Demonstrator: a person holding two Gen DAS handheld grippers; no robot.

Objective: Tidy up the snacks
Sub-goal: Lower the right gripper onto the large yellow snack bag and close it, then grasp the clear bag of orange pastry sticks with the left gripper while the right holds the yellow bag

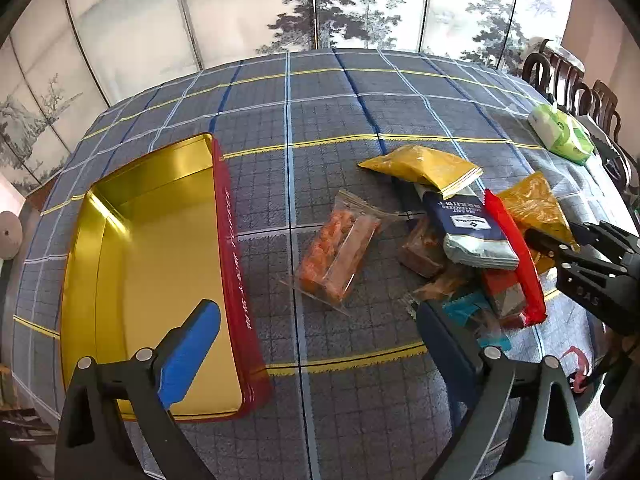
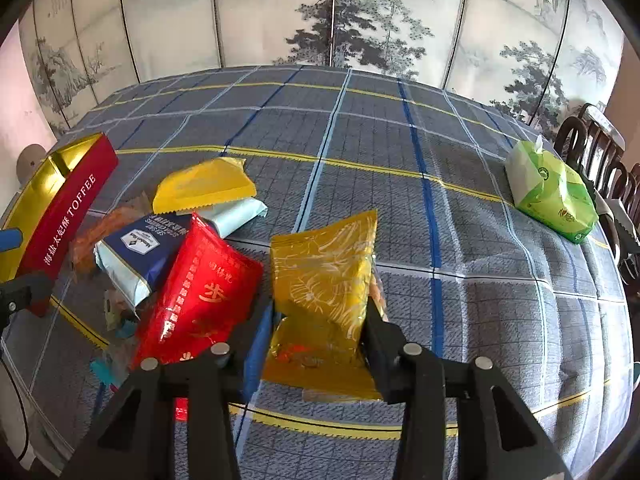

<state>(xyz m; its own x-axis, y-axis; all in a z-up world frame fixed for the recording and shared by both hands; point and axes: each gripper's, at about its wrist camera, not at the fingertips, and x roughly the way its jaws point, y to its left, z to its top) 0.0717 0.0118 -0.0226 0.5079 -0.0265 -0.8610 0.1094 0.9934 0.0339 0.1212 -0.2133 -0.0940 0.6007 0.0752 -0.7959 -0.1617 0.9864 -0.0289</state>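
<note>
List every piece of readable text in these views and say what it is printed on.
"TOFFEE": red side of the tin, after Chinese characters too small to read surely.
Gold characters on the red packet: not readable.
White logo and lines on the navy packet: too blurred.
Logo on the green tissue pack: too small.
Yellow packet: only a pattern.

Open tin (image 1: 160, 264) sat left on the tablecloth (image 1: 328, 112). Snack pile (image 1: 472, 240) lay to its right, one clear pouch (image 1: 336, 256) between tin and pile. Tissue pack (image 2: 552, 196) rested far right, near the chairs (image 2: 600, 152). Folding screen (image 2: 320, 12) stood behind the table.
</note>
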